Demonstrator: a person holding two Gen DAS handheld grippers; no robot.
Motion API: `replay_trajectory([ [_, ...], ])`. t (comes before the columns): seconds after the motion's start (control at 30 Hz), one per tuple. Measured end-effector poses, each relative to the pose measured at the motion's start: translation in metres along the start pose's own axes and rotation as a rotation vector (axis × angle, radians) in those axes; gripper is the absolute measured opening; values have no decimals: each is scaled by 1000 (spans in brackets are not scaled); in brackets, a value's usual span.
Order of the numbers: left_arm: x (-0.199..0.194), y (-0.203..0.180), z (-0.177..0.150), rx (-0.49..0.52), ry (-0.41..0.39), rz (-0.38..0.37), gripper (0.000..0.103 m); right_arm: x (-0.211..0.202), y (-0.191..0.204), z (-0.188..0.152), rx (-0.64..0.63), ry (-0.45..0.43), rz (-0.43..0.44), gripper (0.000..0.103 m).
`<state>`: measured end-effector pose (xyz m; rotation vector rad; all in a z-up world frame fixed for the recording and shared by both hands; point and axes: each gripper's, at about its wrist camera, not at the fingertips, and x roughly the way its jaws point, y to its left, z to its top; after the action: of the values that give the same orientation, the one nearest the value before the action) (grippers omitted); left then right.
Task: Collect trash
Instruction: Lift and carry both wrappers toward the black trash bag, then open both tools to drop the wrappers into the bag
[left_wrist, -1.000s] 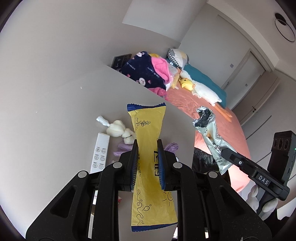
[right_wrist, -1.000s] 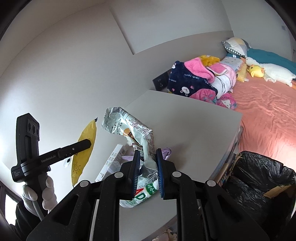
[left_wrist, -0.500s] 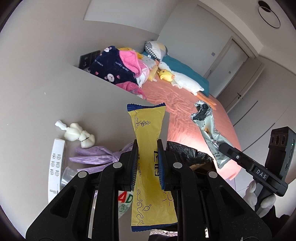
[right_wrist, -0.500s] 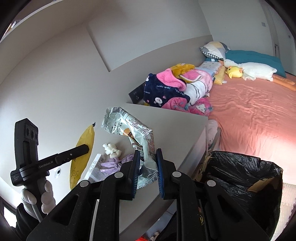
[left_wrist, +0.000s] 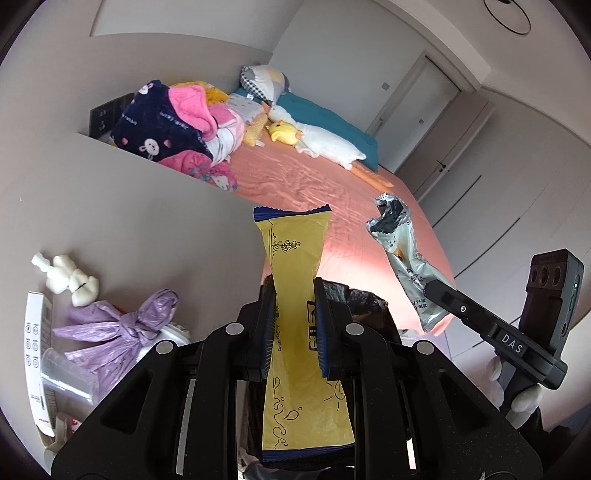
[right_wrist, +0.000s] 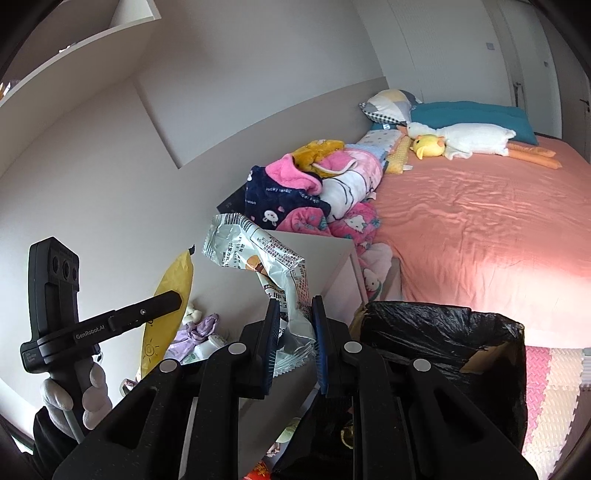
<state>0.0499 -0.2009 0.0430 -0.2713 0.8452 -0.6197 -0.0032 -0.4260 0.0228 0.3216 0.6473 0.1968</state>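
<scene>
My left gripper (left_wrist: 294, 325) is shut on a yellow wrapper with blue ends (left_wrist: 295, 254), held upright above the near edge of a bin lined with a black bag (left_wrist: 364, 299). My right gripper (right_wrist: 294, 328) is shut on a crumpled silver snack bag (right_wrist: 266, 254), held beside the same black-lined bin (right_wrist: 443, 328), which stands to its right on the floor. The silver bag (left_wrist: 402, 254) and the right gripper (left_wrist: 428, 286) show at the right of the left wrist view. The left gripper (right_wrist: 177, 295) with the yellow wrapper (right_wrist: 173, 291) shows at the left of the right wrist view.
A grey table (left_wrist: 129, 206) carries a knotted purple bag (left_wrist: 122, 328), a white figurine (left_wrist: 66, 277), a white remote (left_wrist: 35, 332) and a clear plastic cup (left_wrist: 68, 376). A bed with a pink sheet (right_wrist: 480, 229), heaped clothes (right_wrist: 314, 192) and plush toys lies beyond.
Both grippers have swung right, away from the table and toward the black-lined bin, each still holding its wrapper. The bin now fills more of both views.
</scene>
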Motion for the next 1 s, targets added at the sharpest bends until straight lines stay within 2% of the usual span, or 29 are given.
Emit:
replay_trajectory([
  [0.23,22,-28,-2,38,43,-54,18,-18,-25,-3,39,-24,-37,19],
  [0.43,41,-45,-6,54,95,-145,18,-38,-47,-4,94,-70,-57,19],
  [0.47,45,-49,-8,57,112,-165,24,-45,-52,-5,122,-100,-65,20],
  [0.5,49,-52,-9,54,118,-170,47,-49,-55,-5,139,-119,-79,29],
  [0.53,51,-54,-10,50,120,-172,65,-56,-60,-5,155,-140,-106,52],
  [0.57,54,-57,-11,50,116,-170,87,-61,-64,-6,172,-164,-143,65],
  [0.6,54,-60,-12,58,105,-177,88,-66,-67,-6,187,-187,-169,75],
  [0.73,61,-72,-15,100,117,-186,88,-73,-79,-6,207,-200,-187,75],
  [1.0,64,-79,-20,118,132,-195,88,-73,-83,-8,209,-190,-182,75],
])
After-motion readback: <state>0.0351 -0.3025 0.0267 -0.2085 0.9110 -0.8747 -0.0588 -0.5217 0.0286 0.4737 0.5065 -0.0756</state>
